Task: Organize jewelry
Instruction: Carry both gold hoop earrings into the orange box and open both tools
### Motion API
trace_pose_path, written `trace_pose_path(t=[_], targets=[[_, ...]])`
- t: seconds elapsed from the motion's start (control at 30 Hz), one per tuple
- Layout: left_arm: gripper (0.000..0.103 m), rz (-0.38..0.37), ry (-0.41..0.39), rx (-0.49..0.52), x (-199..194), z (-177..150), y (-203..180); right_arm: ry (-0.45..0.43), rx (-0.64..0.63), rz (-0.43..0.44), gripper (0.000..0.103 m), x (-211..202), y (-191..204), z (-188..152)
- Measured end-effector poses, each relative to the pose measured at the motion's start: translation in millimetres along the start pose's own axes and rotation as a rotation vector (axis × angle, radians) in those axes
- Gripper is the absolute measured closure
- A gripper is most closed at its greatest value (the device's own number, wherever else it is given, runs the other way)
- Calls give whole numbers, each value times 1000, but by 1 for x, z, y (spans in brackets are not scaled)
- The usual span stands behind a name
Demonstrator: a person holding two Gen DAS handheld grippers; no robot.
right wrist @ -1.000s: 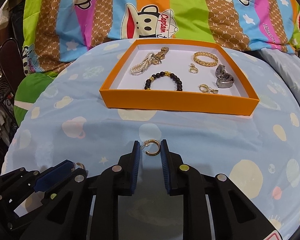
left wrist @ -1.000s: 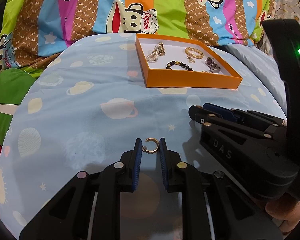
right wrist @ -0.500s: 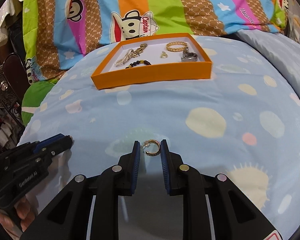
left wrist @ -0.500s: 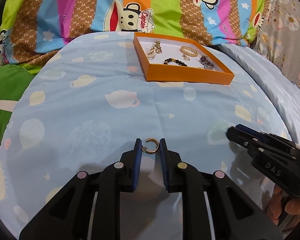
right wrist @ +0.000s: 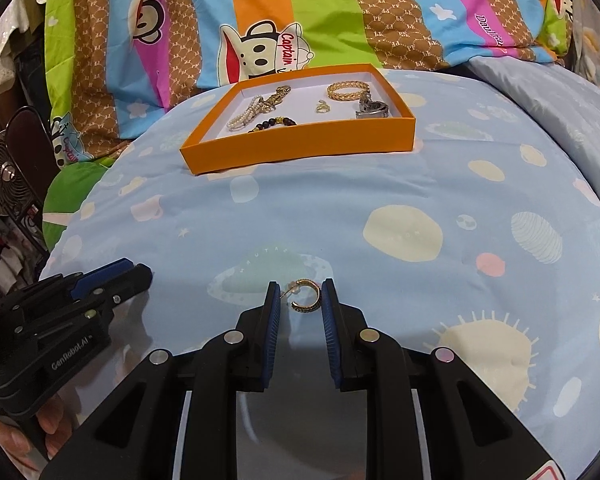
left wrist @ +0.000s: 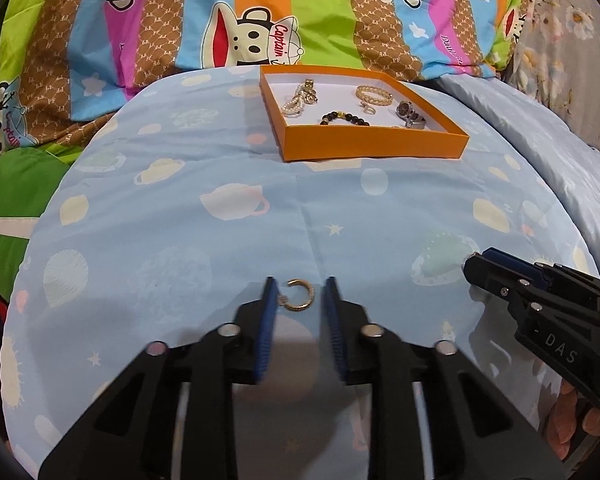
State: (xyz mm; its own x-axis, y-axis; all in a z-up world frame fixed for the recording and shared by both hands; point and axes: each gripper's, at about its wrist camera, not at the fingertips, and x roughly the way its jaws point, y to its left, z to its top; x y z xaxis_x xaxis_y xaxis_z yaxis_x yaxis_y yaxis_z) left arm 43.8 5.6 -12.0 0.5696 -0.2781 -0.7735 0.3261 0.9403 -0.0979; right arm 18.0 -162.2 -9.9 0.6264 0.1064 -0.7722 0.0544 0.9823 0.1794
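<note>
Each gripper, left (left wrist: 298, 300) and right (right wrist: 299, 300), holds a small gold hoop (left wrist: 299, 300) (right wrist: 306, 295) between slightly parted jaws; light, stiff and slippery, best pinched across its band.

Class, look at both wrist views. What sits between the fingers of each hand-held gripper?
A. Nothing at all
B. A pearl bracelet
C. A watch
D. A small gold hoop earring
D. A gold hoop earring sits between the left hand-held gripper's fingers and another earring between the right hand-held gripper's; the pearl bracelet and watch lie in the orange box.
</note>
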Motion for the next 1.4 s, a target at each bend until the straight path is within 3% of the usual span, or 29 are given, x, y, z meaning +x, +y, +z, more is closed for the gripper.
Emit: trace_pose_path(t=[0.33, 0.57, 0.77, 0.97, 1.13, 1.4], targets=[[86, -50, -7, -8, -14, -2, -8, -9, -6, -4, 84, -15, 0, -7], [86, -103, -36, -6, -38, 14, -19, -35, 16, 21, 84, -35, -9, -3], [86, -130, -75, 5, -41, 49, -23, -83, 11, 32, 84, -43, -15, 27], [86, -95, -133, 42, -27, 99, -32, -148, -32, 15, 84, -37, -16, 78], [86, -74, -161, 49, -6, 139, -33, -172, -39, 18, 84, -17, -18, 122], [86, -64, -153, 52, 38, 184, -36, -132, -9, 42, 84, 35, -24, 168]])
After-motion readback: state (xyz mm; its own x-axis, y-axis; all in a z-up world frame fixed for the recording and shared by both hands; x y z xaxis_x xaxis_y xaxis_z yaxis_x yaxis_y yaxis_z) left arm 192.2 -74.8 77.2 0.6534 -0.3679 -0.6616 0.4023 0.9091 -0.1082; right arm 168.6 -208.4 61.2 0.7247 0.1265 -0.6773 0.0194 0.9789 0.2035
